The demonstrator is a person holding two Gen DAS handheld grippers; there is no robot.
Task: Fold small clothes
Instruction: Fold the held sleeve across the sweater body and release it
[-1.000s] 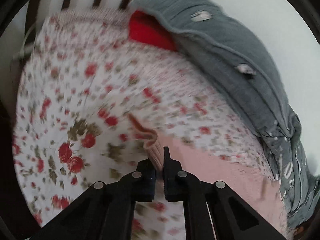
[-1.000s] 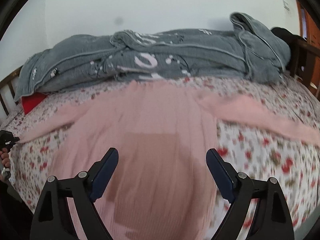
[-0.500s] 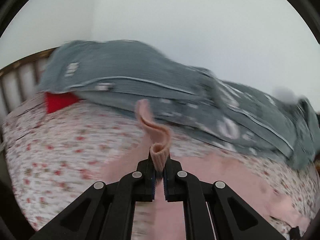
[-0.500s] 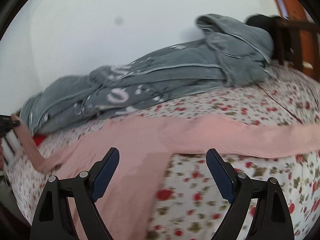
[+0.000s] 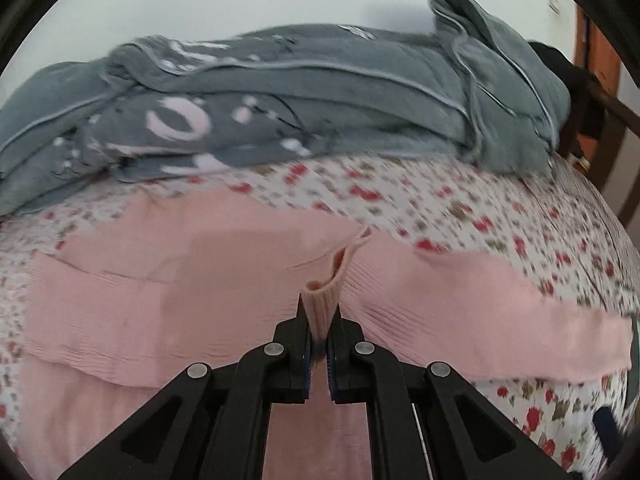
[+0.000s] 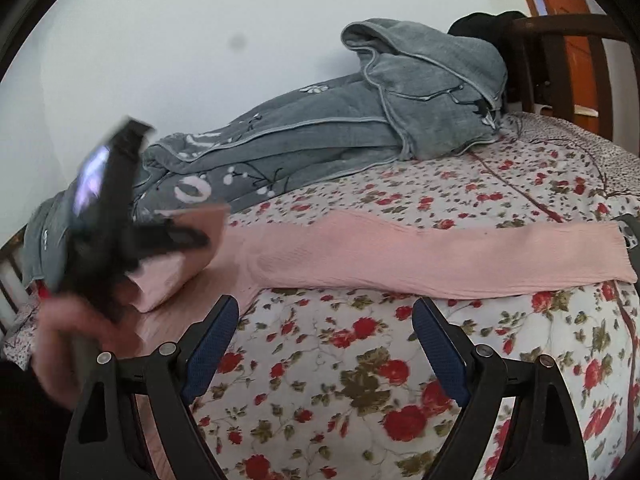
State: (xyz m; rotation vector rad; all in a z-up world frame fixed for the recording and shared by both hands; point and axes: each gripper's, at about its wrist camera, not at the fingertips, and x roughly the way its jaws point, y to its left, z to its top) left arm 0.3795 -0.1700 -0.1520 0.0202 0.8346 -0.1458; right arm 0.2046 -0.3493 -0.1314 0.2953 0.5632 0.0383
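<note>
One pink sweater (image 5: pixel 168 300) is spread on the floral bedsheet (image 6: pixel 360 380), its long axis running across the bed, one sleeve (image 6: pixel 460 256) stretched rightward. The other sleeve's cuff (image 5: pixel 322 304) is pinched by the left gripper (image 5: pixel 318 344). The right gripper (image 6: pixel 324 344) is held spread, empty. One grey blanket (image 5: pixel 320 92) lies behind.

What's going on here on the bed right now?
A person is folding a pink sweater spread on a floral bedsheet. The left hand-held gripper is shut on one sleeve cuff, holding it over the sweater's body. The right hand-held gripper is open and empty above the sheet; the other sleeve lies stretched out flat. A grey blanket lies bunched along the wall.
</note>
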